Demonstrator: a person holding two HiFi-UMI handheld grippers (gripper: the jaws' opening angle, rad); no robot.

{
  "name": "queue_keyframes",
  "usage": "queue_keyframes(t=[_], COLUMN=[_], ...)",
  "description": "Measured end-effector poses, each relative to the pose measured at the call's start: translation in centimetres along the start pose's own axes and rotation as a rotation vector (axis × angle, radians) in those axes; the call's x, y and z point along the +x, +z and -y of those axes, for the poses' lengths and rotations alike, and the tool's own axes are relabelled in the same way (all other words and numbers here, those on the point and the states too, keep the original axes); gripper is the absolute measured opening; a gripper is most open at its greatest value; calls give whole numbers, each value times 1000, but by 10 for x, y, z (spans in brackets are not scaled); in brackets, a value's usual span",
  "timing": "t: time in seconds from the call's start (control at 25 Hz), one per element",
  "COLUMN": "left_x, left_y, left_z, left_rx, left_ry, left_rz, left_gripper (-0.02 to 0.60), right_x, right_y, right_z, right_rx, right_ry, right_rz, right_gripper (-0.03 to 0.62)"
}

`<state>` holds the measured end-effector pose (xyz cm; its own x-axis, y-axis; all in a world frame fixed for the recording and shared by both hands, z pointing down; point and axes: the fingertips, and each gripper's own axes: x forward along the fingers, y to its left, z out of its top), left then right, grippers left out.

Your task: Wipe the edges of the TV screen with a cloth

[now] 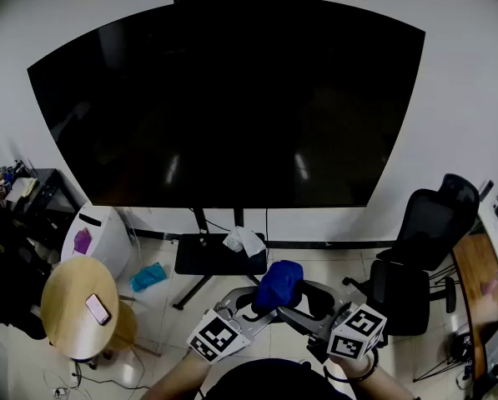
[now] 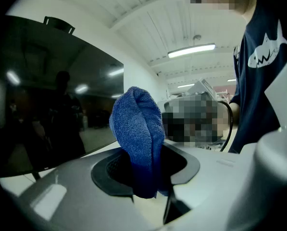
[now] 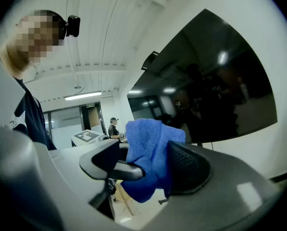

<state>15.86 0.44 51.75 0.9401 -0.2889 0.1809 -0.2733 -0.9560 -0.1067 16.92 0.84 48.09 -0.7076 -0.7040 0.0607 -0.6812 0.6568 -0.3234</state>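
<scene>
Left hand-held gripper (image 2: 148,170) clenched on blue cloth (image 1: 279,283), low in front of TV screen (image 1: 232,98). Right hand-held gripper (image 3: 145,165) stood wide around same cloth, not pinching. Cloth was clear of screen; wiping judged unstarted, all edges left.

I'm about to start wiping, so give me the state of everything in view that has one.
TV screen: off, dark.
blue cloth: bunched, held in the air.
left gripper: shut on the blue cloth.
right gripper: open, blue cloth between its jaws.
office chair: empty.
</scene>
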Motion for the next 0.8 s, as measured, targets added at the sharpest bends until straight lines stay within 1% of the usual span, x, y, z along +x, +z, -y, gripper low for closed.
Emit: queue_keyframes(t=[0.16, 0.32, 0.44, 0.52, 0.64, 0.68, 0.8], left_x=[8, 16, 26, 30, 34, 35, 41], left_y=[0, 2, 5, 5, 4, 3, 4], left_z=[4, 9, 16, 19, 21, 21, 21], left_rx=[91, 216, 278, 288, 278, 269, 227], left_ry=[57, 117, 129, 120, 99, 91, 57], left_rz=[-49, -102, -114, -118, -119, -116, -95], left_gripper=[141, 141, 141, 141, 152, 161, 196], right_x=[11, 17, 16, 12, 6, 4, -3], right_y=[-7, -9, -9, -9, -7, -7, -3], right_z=[-1, 3, 9, 13, 20, 23, 37], right_rx=[-67, -144, -186, -197, -187, -168, -72], right_ry=[-50, -123, -168, -186, -197, -196, -182], right_rz=[-49, -77, -80, -82, -68, -54, -1], right_gripper=[330, 333, 325, 286, 222, 201, 173])
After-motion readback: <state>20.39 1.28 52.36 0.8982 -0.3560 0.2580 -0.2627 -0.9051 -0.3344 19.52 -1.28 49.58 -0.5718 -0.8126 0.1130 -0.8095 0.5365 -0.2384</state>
